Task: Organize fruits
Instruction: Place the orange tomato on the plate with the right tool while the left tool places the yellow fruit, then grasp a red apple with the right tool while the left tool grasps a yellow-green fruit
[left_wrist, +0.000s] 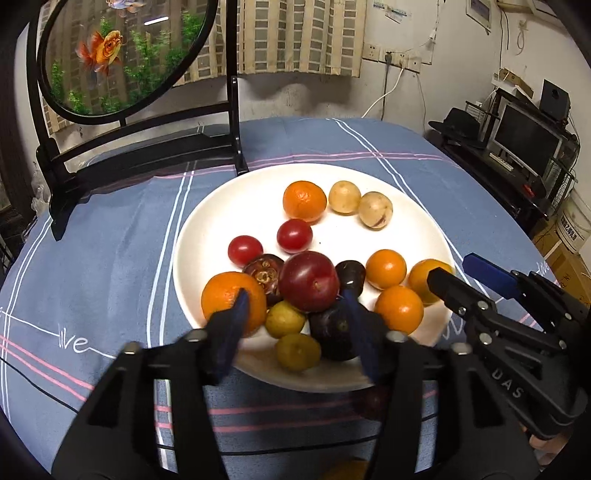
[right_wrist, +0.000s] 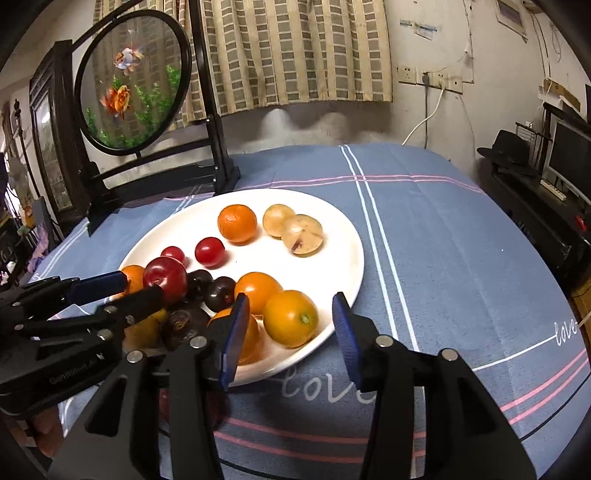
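Right wrist: open tongs (right_wrist: 290, 332) straddle plate (right_wrist: 347, 266) rim.

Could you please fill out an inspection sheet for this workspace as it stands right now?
Surface: round table under a blue striped tablecloth.
Job's things: white plate holding oranges, red cherry tomatoes, dark plums, a large red plum, yellow-green fruits and two pale round fruits.
Clutter: black-framed goldfish screen standing at the table's far left.
Grippers: left hand-held gripper open, fingers either side of the near fruit pile; right hand-held gripper open at the plate's near rim, around an orange fruit.
Cables: white cord hanging from the wall sockets.
Surroundings: checked curtain, monitor and black hat on a side stand.
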